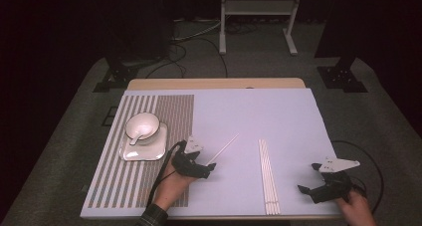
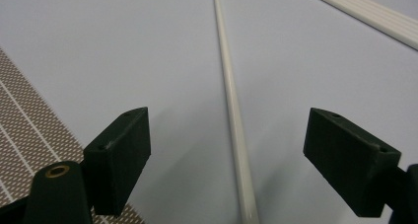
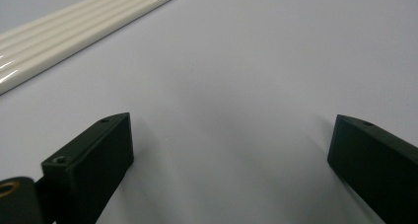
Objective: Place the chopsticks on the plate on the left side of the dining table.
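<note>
two claws (image 1: 211, 170), one chopstick (image 1: 223, 148), four bundled chopsticks (image 1: 267, 176)

we find no text, label, brand, number or sign that can be read in any of the views.
</note>
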A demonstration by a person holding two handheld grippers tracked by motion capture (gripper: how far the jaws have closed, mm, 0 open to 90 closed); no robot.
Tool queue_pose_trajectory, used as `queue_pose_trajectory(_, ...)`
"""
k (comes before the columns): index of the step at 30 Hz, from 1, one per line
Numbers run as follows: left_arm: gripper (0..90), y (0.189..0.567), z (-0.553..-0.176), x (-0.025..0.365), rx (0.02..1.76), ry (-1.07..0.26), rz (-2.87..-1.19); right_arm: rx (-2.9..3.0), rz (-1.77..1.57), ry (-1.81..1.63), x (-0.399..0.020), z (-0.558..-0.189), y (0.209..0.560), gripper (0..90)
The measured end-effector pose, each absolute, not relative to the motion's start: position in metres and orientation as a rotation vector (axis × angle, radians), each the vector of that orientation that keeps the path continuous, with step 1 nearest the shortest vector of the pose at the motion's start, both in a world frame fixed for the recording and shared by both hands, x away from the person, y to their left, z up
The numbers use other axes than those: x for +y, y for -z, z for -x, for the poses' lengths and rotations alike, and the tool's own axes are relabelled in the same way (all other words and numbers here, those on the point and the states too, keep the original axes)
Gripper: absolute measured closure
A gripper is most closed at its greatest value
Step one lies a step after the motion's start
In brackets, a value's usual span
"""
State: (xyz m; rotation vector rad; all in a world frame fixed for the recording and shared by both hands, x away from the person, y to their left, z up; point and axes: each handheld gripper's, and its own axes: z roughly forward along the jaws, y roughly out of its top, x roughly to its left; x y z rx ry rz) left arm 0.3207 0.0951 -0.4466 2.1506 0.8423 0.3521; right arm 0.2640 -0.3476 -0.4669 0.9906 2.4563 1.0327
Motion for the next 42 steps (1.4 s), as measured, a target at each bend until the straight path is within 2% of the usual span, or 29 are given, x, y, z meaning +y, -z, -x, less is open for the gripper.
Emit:
queue_pose_trajectory(3,23.0,0.4493,-0.3226,0.0899,0.841,-0.349,-2.171,2.456,-0.990,-1.032,-0.3476,-0.2640,0.4669,2.2)
queue_pose_trajectory(15,47.7,0.4520,-0.3234,0.0894,0.850,-0.333,-2.179,2.456,-0.991,-1.032,-0.3476,-0.2640,0.4669,2.2)
queue_pose_trajectory(26,64.2,0.4550,-0.3220,0.0849,0.833,-0.347,-2.192,2.456,-0.990,-1.033,-0.3476,-0.2640,0.4670,2.2)
queue_pose_trajectory(30,68.5,0.4550,-0.3218,0.0854,0.841,-0.345,-2.187,2.456,-0.990,-1.032,-0.3476,-0.2639,0.4670,2.2)
queue_pose_trajectory(42,73.8,0.4554,-0.3225,0.0854,0.853,-0.356,-2.181,2.456,-0.990,-1.032,-0.3476,-0.2639,0.4669,2.2)
